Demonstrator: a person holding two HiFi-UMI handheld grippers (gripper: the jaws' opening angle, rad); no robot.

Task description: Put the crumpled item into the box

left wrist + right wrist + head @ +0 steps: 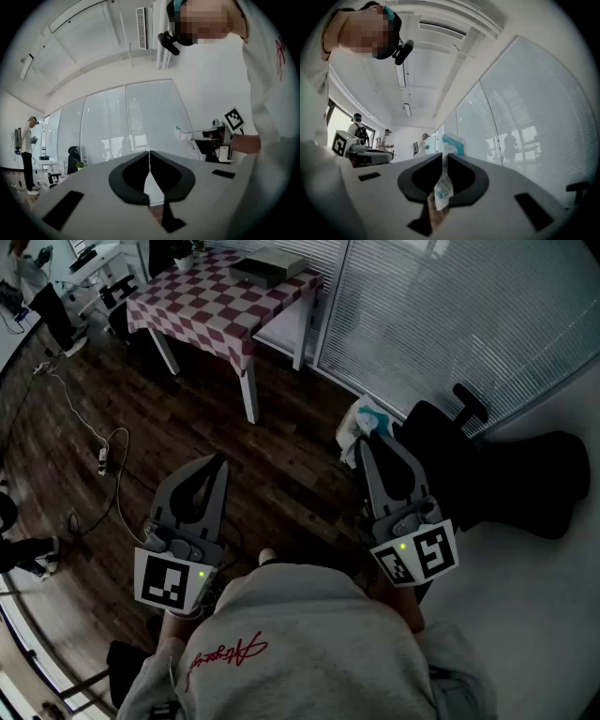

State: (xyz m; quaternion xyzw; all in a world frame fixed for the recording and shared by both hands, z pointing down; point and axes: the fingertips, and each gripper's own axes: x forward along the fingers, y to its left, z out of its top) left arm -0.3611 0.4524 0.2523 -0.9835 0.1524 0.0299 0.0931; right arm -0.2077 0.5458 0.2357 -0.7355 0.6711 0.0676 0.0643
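Right gripper (368,444) pinches crumpled item (360,424) at its 12 o'clock tip; left gripper (217,465) jaws together. Wood floor (281,465), checkered table (211,306) at 11 o'clock.

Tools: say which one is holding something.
The right tool: its jaws pinch the crumpled white-and-teal item, while the left tool is shut on nothing.

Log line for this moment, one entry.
right tongs: shut on crumpled item | left tongs: shut, empty | box: on checkered table | status: item not yet boxed
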